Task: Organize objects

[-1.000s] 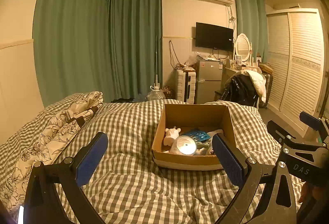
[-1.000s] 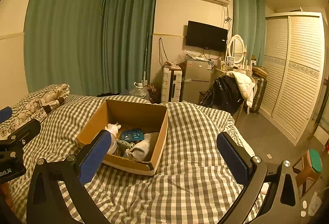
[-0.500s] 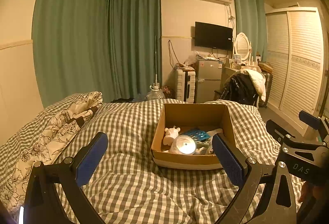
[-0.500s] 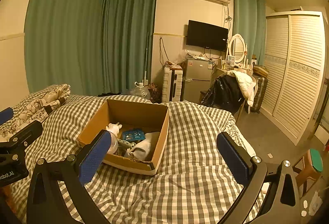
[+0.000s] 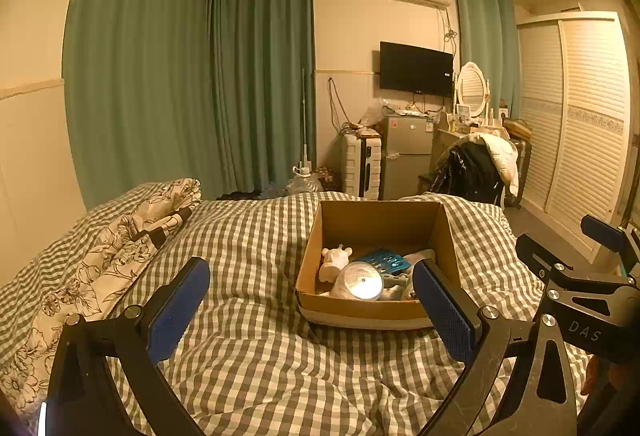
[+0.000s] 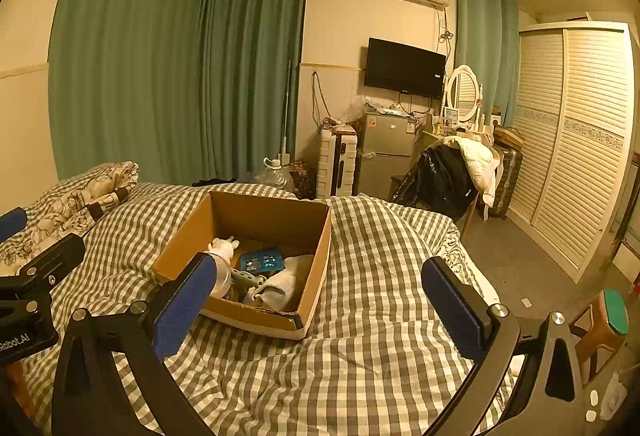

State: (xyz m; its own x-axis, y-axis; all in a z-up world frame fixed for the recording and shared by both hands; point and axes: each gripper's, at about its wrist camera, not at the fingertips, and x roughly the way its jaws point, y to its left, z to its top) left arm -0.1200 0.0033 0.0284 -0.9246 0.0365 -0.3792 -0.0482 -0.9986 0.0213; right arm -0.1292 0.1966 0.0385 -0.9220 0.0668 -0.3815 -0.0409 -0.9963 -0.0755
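Setting: a cardboard box (image 5: 380,264) sits on a bed (image 5: 248,356) under a grey checked cover, in a bedroom lit warm yellow.
Box contents: a small white figurine (image 5: 334,262), a round silver-faced object (image 5: 360,286), a blue tray (image 5: 384,261) and a pale cloth bundle (image 6: 286,282) lie together inside, at the near end.
Left hand-held gripper (image 5: 310,312): spread wide and carrying nothing, held above the cover just short of the box.
Right hand-held gripper (image 6: 320,308): likewise wide and bare, beside the other, with the box to its far left.
Change: almost none over the past second; both tools have held their places and the box contents lie as they did.
Reading: the pause fits either objects already gathered into the box, or a box waiting to be sorted out.
Bedding: a floral quilt (image 5: 100,256) is bunched at far left; no loose objects show on the cover.
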